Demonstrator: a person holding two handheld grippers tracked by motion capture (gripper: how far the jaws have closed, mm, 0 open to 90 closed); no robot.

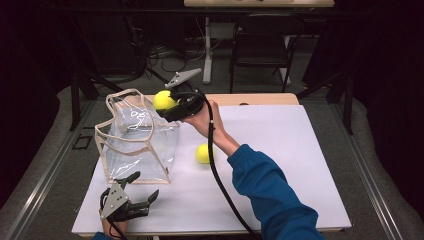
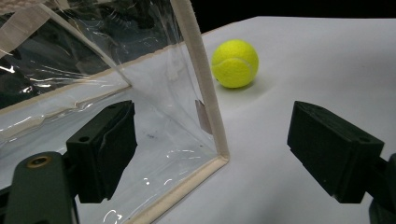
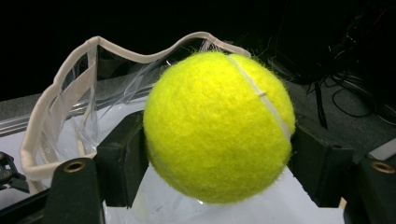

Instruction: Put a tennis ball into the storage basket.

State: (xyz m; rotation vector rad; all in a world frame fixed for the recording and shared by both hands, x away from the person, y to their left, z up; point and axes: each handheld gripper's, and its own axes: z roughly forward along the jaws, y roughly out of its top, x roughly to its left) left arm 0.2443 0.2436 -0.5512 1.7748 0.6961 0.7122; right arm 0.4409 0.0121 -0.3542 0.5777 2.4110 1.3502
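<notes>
Right gripper (image 1: 169,103) is clamped on a tennis ball (image 1: 163,100), held over the clear bag's (image 1: 135,142) open rim. Second ball (image 1: 203,153) sits on the table (image 1: 280,150) at the bag's 3 o'clock. Left gripper (image 1: 142,189), jaws apart and empty, waits at 6 o'clock.

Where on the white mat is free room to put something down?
The right half of the mat, from the loose ball to the far right edge, is bare. So is the front strip between the left hand-held gripper and the blue sleeve. The left side is crowded: the clear bag stands there.
</notes>
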